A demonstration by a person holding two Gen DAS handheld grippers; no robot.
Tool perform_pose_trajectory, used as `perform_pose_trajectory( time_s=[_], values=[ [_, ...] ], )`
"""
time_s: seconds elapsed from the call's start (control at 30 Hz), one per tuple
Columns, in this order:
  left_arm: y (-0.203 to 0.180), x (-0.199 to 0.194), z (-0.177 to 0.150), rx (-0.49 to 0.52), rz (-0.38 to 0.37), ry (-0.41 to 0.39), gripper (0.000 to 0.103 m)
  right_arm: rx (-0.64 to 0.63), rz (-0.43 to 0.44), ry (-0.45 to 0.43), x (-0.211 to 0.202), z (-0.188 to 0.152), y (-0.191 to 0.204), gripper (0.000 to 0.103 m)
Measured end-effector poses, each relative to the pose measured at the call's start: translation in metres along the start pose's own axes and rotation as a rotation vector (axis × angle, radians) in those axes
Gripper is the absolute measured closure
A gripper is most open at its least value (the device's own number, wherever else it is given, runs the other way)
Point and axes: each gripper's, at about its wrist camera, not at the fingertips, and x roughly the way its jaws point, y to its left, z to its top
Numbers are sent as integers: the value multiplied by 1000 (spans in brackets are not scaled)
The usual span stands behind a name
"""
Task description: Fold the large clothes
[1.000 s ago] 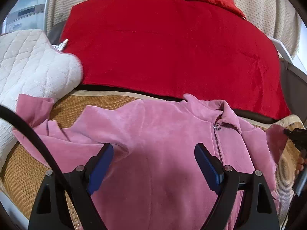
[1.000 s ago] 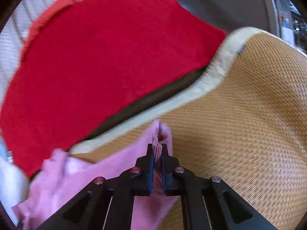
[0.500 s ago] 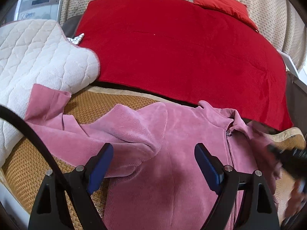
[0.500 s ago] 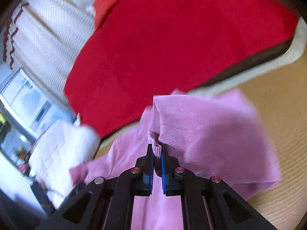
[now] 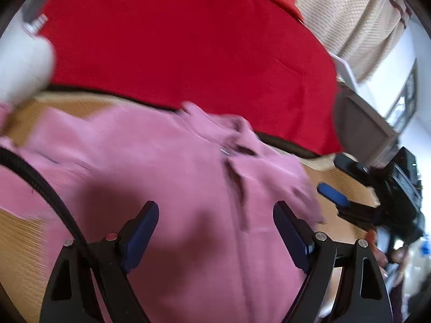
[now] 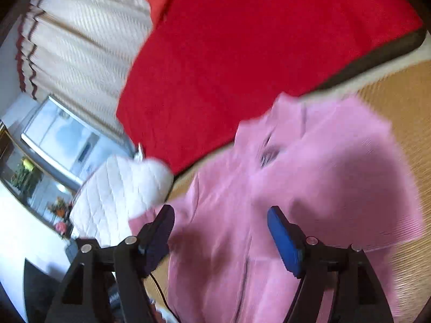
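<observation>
A pink corduroy zip jacket (image 5: 172,177) lies on a tan woven mat (image 5: 344,185), collar toward the red blanket; both sleeves look folded in over the body. It also shows in the right wrist view (image 6: 309,177). My left gripper (image 5: 215,231) is open and empty above the jacket's lower body. My right gripper (image 6: 221,231) is open and empty over the jacket; it also shows at the right edge of the left wrist view (image 5: 334,196), beside the jacket's right side. Both views are blurred by motion.
A red blanket (image 5: 188,40) covers the bed behind the mat (image 6: 398,102). A white quilted cushion (image 6: 118,188) lies at the left by the jacket. Beige curtains (image 5: 350,8) hang behind. A black cable (image 5: 40,185) crosses the left wrist view.
My right gripper carried the right sleeve over onto the jacket's body, then opened and let it go. My left gripper stayed open and swung its view rightward.
</observation>
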Motion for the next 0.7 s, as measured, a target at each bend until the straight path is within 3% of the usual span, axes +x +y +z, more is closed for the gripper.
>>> perform_pose_trajectory(
  time_s=[0.07,0.2,0.4,0.5,0.63,0.7],
  values=[
    [-12,16,-4,2,-35,38,16,19,-80,-67,-25,5,-16,32],
    [-32,43,-1,37,-50,63,16,140,-193,-115,-49,12,-59,60],
    [-45,80,10,54,-61,106,19,162,-265,-100,-48,17,-74,60],
    [-52,93,11,95,-88,131,43,163,-273,-82,-40,17,-76,60],
    [-54,109,15,141,-33,144,78,171,-276,-76,-35,16,-82,60],
    [-51,108,16,130,-34,140,88,176,-277,-72,-32,17,-85,60]
  ],
)
